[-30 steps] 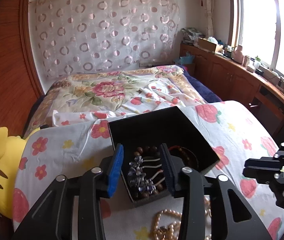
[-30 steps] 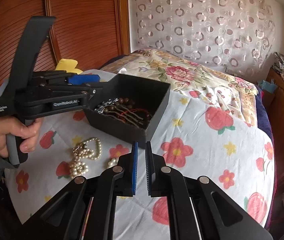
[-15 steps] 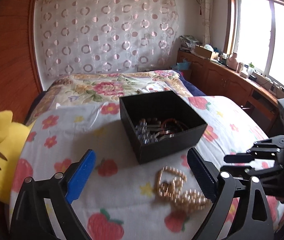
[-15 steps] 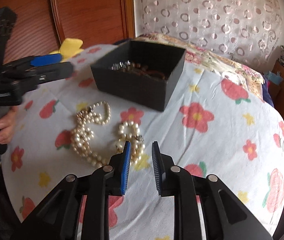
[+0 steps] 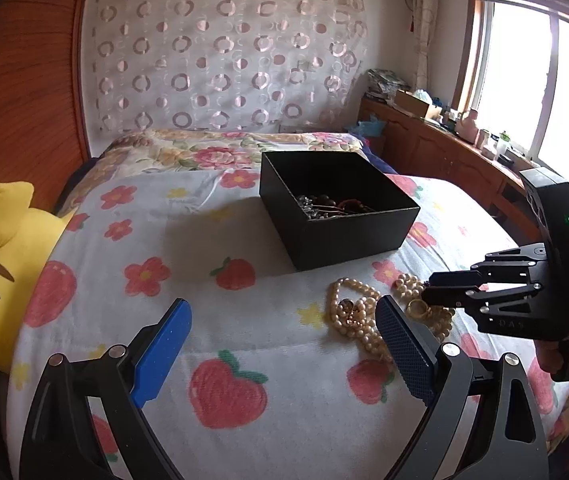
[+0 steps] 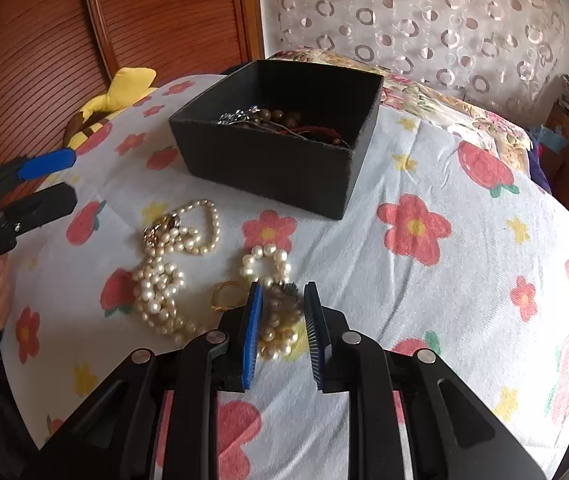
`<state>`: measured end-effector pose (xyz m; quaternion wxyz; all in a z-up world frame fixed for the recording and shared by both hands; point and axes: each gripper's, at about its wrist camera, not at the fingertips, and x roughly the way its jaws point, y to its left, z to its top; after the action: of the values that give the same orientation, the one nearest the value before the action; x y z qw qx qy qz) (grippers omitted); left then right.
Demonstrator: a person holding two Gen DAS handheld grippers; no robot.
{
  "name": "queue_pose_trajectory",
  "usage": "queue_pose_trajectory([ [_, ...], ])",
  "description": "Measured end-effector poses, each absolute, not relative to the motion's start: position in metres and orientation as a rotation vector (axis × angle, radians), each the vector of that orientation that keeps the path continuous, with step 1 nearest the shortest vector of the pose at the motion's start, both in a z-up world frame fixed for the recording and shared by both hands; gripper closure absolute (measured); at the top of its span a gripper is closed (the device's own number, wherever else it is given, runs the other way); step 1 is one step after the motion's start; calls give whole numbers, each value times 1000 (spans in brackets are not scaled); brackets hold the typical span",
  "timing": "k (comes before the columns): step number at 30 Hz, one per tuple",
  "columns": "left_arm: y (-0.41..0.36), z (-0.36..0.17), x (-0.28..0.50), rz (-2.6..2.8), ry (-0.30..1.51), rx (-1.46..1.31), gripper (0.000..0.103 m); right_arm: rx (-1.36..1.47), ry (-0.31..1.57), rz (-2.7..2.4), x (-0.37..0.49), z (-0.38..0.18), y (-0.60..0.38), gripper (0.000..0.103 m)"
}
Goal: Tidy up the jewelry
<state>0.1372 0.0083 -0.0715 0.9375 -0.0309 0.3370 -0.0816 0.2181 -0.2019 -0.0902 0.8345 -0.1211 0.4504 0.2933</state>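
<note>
1. Standing wide apart now, the left gripper (image 5: pixel 283 344) has jaws that were half closed over the box (image 5: pixel 336 208) a second ago; they have just been opening, and nothing is between them but cloth (image 5: pixel 244 320).
2. It has drawn back from the box toward the near edge of the bed (image 5: pixel 132 248), so the box that filled its view earlier now sits well ahead of it.
3. The right gripper (image 6: pixel 282 328) was almost pressed together a second ago; its jaws have just been opening and then closing a little, and they stand narrowly apart.
4. It has dropped toward the cloth: the small pearl loop (image 6: pixel 268 268) lies between and just ahead of its pads, though I cannot tell if they touch it.
5. The long pearl strand (image 6: pixel 172 260) lies heaped to that loop's left, with a gold ring (image 6: pixel 224 296) beside the left pad.
6. The box still holds dark beads (image 6: pixel 280 116) and a silvery piece; it stands beyond the pearls, toward the floral quilt (image 5: pixel 212 152).
7. A yellow plush (image 5: pixel 0 264) rests at the bed's left edge.
</note>
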Motion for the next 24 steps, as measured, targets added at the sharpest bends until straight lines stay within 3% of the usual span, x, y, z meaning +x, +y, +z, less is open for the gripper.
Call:
queue_pose_trajectory([
  [4, 10, -72, 137, -167, 688, -63, 14, -248, 950, 631, 220, -89, -205, 87],
  [6, 10, -73, 137, -168, 692, -58, 14, -241, 913, 636, 217, -82, -208, 103],
  [13, 13, -75, 130, -170, 699, -62, 14, -251, 849, 638, 203, -62, -218, 103],
  [24, 14, -75, 126, -166, 698, -71, 14, -284, 873, 640, 198, -73, -212, 102],
])
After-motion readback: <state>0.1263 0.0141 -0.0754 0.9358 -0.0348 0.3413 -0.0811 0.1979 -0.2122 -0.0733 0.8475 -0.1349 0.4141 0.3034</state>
